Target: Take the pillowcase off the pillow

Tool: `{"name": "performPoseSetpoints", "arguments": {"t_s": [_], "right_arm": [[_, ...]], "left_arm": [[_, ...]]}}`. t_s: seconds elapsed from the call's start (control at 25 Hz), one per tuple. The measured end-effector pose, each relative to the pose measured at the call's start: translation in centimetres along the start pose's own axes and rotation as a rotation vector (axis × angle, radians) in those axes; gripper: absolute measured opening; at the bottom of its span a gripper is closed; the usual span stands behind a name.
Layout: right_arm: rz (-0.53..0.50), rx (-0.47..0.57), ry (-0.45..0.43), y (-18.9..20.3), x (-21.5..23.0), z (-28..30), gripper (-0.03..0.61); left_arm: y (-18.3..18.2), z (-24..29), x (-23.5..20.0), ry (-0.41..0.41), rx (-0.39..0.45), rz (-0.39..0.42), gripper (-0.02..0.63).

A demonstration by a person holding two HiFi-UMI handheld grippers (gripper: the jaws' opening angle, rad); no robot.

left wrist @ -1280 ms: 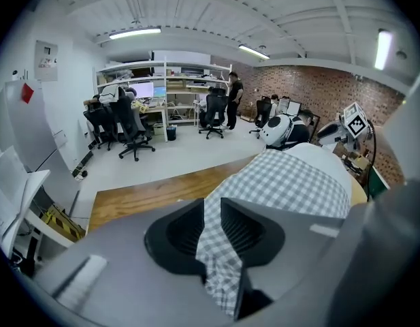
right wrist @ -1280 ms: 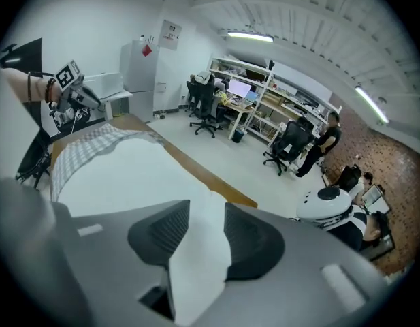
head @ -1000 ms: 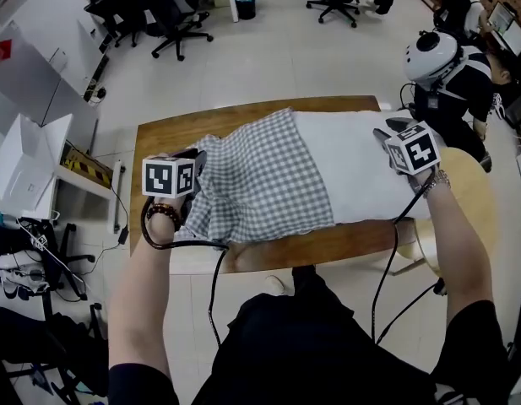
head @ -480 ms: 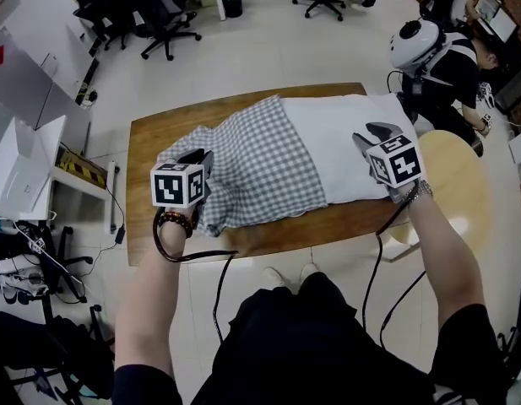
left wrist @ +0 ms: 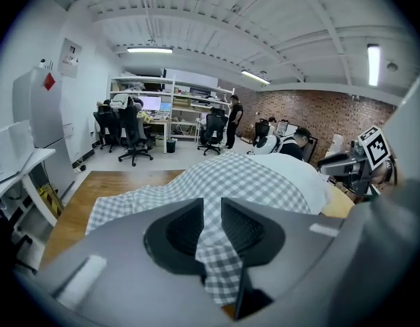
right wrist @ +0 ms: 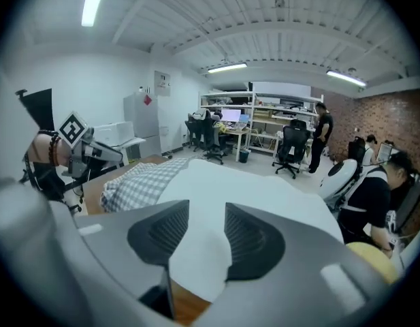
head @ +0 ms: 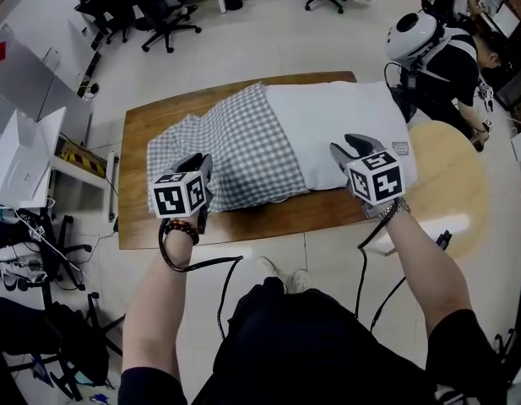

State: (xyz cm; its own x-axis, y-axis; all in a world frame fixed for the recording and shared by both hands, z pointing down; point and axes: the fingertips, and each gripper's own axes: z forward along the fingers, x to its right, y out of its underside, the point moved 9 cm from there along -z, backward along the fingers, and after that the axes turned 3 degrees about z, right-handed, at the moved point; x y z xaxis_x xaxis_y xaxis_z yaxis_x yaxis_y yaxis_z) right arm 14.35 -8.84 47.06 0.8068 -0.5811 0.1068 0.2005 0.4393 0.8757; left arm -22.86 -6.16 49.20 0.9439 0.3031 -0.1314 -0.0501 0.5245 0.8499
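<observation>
A white pillow (head: 340,121) lies on the wooden table (head: 154,116), its left half still inside a grey-and-white checked pillowcase (head: 235,146). The case's empty end lies flat toward the table's left. My left gripper (head: 201,162) is at the near edge of the case, shut on a fold of the checked cloth (left wrist: 211,240); the same gripper (left wrist: 211,213) shows the cloth pinched between its pads. My right gripper (head: 345,147) is at the pillow's near right corner and is shut on the bare white pillow (right wrist: 206,251), which fills the gap of that gripper (right wrist: 207,213).
A round pale table (head: 450,192) stands just right of the wooden one. A seated person in a white helmet (head: 412,34) is at the far right. Office chairs (head: 163,11) stand behind, white boxes (head: 24,163) at left. Cables hang from both grippers.
Both grippers have come nearer to the table's front edge, keeping their holds. More bare white pillow shows, and the case's loose end reaches further left.
</observation>
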Motion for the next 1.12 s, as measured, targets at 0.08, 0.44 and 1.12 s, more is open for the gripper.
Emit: {"name": "performPoseSetpoints", "arguments": {"t_s": [0.08, 0.44, 1.12], "right_arm": [[0.038, 0.014, -0.013, 1.2, -0.3, -0.9, 0.164], [0.203, 0.056, -0.071, 7.3, -0.9, -3.7, 0.219], [0.617, 0.111, -0.063, 14.8, -0.1, -4.2, 0.300]], "left_arm": [[1.1, -0.5, 1.1, -0.015, 0.004, -0.028, 0.084], [6.2, -1.4, 5.2, -0.040, 0.064, -0.227, 0.084], [12.9, -1.9, 8.9, -0.040, 0.180, -0.583, 0.181]]}}
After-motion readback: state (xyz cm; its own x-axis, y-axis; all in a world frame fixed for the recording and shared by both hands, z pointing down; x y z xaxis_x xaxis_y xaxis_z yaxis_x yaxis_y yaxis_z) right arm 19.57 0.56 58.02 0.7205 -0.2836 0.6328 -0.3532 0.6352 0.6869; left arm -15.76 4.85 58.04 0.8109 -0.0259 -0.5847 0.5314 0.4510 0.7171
